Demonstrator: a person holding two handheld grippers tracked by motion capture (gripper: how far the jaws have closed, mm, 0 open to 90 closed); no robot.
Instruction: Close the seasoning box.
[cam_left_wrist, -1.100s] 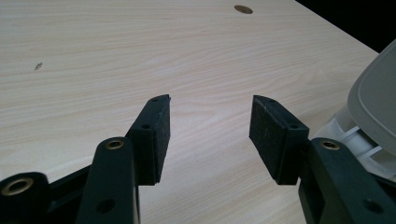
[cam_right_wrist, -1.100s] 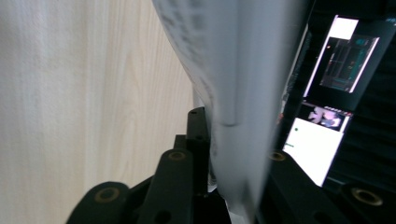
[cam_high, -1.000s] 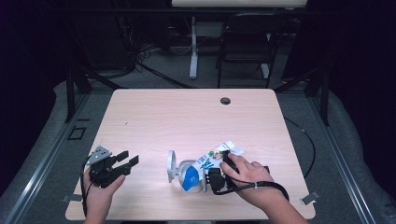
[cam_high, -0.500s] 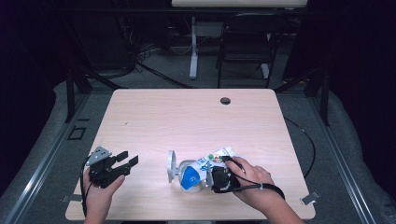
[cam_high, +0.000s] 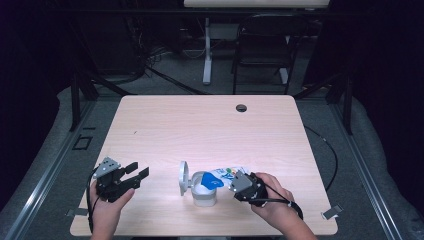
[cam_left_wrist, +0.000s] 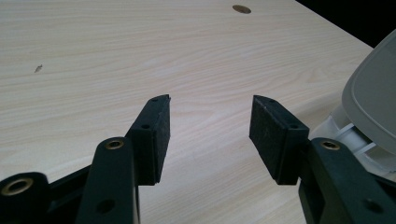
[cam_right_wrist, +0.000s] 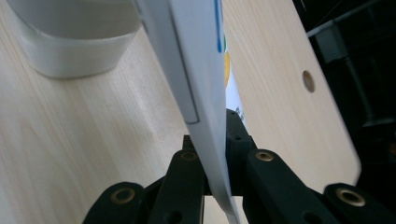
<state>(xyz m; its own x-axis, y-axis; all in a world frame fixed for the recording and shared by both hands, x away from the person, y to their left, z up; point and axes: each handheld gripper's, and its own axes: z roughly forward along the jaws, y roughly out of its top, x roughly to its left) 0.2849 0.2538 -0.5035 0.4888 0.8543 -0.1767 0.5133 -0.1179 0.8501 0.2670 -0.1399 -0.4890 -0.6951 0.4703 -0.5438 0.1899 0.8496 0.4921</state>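
1. Right gripper (cam_high: 234, 183): lower centre of the high view, jaws pinching a white printed packet (cam_high: 227, 173).
2. Packet: its blue end lies over the mouth of the white container (cam_high: 204, 195), whose lid (cam_high: 183, 177) stands open.
3. Left gripper (cam_high: 136, 175): lower left, jaws spread above the bare desk (cam_high: 200, 125).

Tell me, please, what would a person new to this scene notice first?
The eye lands first on the white container near the table's front edge, its round lid flipped open to its left. The right tongs are clamped on a white packet with blue and coloured print whose end lies over the container's mouth. Further left, the left tongs are held open above the bare wooden table, holding nothing.
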